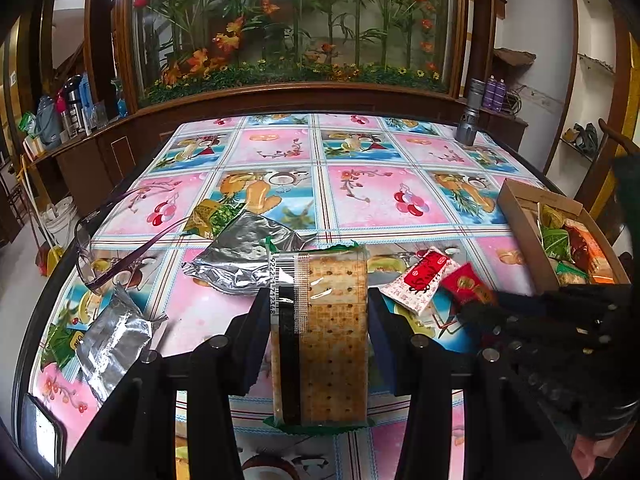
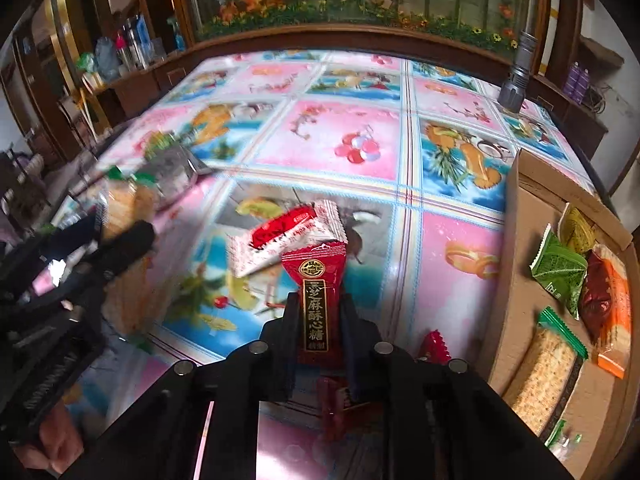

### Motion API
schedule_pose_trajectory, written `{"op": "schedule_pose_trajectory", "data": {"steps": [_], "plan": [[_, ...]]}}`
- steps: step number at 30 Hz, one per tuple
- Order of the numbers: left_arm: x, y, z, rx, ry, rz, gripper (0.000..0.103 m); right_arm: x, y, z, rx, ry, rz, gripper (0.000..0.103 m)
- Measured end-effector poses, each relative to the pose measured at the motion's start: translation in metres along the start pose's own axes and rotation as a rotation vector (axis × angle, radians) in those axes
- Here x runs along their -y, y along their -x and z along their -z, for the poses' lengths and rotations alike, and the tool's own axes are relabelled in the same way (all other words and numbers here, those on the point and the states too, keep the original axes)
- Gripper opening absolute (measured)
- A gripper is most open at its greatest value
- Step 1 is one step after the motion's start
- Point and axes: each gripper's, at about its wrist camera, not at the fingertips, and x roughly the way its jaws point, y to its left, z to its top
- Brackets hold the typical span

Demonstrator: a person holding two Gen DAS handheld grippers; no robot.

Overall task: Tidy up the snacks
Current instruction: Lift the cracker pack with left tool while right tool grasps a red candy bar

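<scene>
Centrally, left gripper (image 1: 318,304) clenches cracker pack (image 1: 320,340), long axis running near-to-far. Right gripper (image 2: 319,316) clenches dark red candy (image 2: 316,304), long axis pointing away, above tablecloth (image 2: 340,136). Far half of table open; cardboard box (image 2: 516,264) at right edge holds snacks. Foil packets (image 1: 244,260) lie left. Candy's near end hidden behind jaws; left side of right view blurred.

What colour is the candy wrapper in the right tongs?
Dark red candy wrapper with a black-and-gold label; clearest in the right wrist view.
</scene>
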Motion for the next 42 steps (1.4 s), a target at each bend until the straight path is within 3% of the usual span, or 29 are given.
{"op": "schedule_pose_trajectory", "data": {"steps": [6, 12, 29, 42], "plan": [[-0.001, 0.001, 0.000, 0.009, 0.004, -0.005, 0.045, -0.010, 0.026, -0.004, 0.129, 0.042, 0.044, 0.020], [0.003, 0.004, -0.001, 0.029, -0.012, -0.008, 0.045, -0.022, 0.034, -0.003, 0.174, 0.085, 0.058, 0.020], [0.003, 0.006, 0.000, 0.036, -0.007, 0.009, 0.045, 0.000, 0.038, -0.008, 0.183, 0.006, 0.042, 0.020], [0.021, 0.010, -0.001, 0.044, -0.010, 0.104, 0.045, 0.065, 0.050, -0.019, 0.204, -0.212, -0.039, 0.020]]}}
